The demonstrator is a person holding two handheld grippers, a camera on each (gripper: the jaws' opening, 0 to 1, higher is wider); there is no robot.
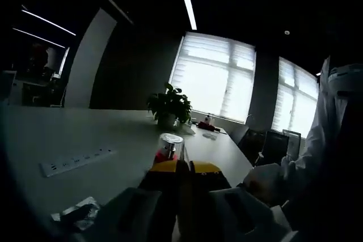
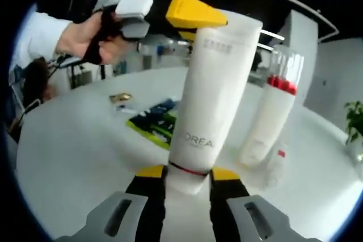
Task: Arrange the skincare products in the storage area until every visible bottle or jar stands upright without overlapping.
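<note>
A tall white tube with grey lettering rises upright in the right gripper view. My right gripper is shut on its narrow lower end, a yellow-tipped jaw on each side. My left gripper, held in a hand, comes in from the upper left. Its yellow tip rests against the tube's top edge. A white bottle with a red band and a clear cap stands just right of the tube. In the left gripper view, my left gripper has its jaws pressed together, and the clear-capped bottle stands just beyond them.
A green and black packet and a small gold item lie on the white table. A power strip, a foil packet and a potted plant are also on it. A person's hand and white sleeve are at the right.
</note>
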